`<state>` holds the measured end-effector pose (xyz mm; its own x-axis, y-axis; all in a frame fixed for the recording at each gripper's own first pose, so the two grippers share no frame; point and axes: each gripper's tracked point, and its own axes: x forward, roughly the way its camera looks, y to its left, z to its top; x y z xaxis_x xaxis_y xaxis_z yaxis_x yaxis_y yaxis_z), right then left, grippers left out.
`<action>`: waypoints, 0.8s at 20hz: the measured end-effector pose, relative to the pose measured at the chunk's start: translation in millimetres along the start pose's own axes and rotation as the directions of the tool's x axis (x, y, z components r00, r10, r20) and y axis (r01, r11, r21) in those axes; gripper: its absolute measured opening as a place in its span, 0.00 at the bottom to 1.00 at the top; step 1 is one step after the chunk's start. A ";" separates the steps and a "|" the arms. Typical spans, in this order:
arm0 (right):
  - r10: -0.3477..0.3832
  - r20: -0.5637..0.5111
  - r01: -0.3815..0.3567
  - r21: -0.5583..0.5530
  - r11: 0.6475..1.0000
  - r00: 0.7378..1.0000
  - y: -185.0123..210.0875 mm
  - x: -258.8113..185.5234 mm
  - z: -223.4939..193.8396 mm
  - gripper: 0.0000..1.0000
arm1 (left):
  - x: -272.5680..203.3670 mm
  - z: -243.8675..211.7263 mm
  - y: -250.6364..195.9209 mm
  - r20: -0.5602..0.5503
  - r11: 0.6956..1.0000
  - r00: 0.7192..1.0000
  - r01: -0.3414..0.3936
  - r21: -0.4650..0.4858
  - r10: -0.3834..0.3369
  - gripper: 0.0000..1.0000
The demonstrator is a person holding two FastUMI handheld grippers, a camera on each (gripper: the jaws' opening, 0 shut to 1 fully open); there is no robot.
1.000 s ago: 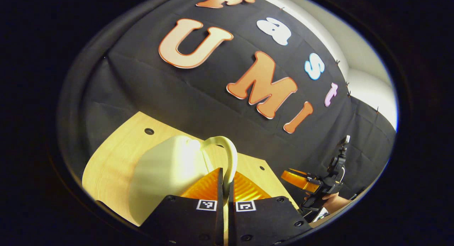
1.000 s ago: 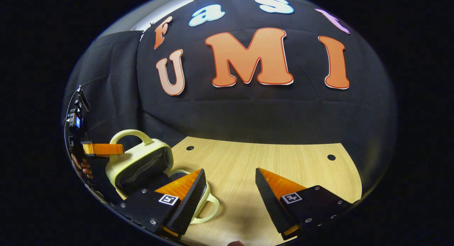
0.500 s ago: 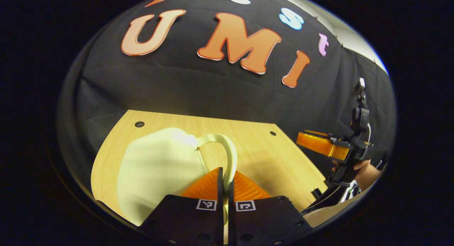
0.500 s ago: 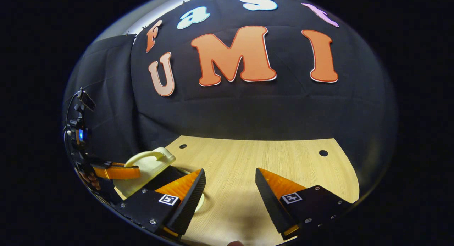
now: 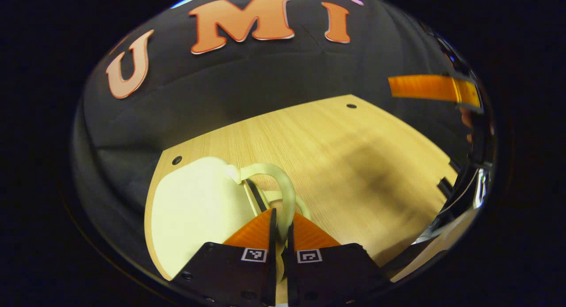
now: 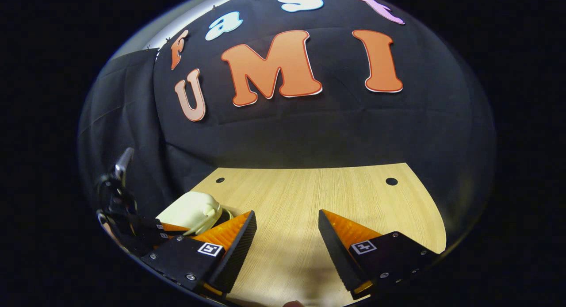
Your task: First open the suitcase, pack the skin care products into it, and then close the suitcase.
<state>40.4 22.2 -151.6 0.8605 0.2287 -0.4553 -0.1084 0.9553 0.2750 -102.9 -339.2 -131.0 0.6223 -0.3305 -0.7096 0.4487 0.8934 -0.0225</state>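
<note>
Low over a pale wooden bench [image 5: 336, 147], the left tool [image 5: 279, 218] is clamped on the curved handle [image 5: 283, 192] of a small cream suitcase [image 5: 199, 205]; in the left gripper view its two fingers [image 5: 254, 229] press together on either side of the handle, with almost no gap between them. The suitcase lies on the bench near its left edge, just in front of a small round hole [image 5: 177, 160] by the far left corner, and its smooth lid faces up. A dark seam runs between the lid and the lower shell beside the handle, and part of a second pale handle loop peeks out underneath. Whether the two halves meet fully I cannot tell. Farther to the right in this view, the right tool's long finger [image 5: 424, 86] hangs above the bench's right edge, well apart from the suitcase. In the right gripper view, the right tool [image 6: 286, 236] is held with its fingers [image 6: 230, 236] spread wide apart, with nothing between them but bare wood. The suitcase [image 6: 192, 209] shows at the lower left of that view, near the bench's left edge, with the left tool [image 6: 170, 228] against its near side and partly hidden behind the right tool's own finger. A second round hole [image 6: 391, 181] sits near the far right corner of the bench [image 6: 309, 196].
</note>
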 end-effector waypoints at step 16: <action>-0.002 0.060 0.008 -0.092 0.996 0.998 -28.3 -20.4 9.8 0.90 | -22.0 77.8 -56.9 0.201 0.996 0.980 0.017 -0.087 0.001 0.82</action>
<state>30.9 -11.4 -141.8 0.8892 0.2150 -0.4039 -0.1474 0.9702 0.1921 -92.2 -406.4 -59.4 0.7387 -0.3842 -0.5539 0.4018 0.9107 -0.0959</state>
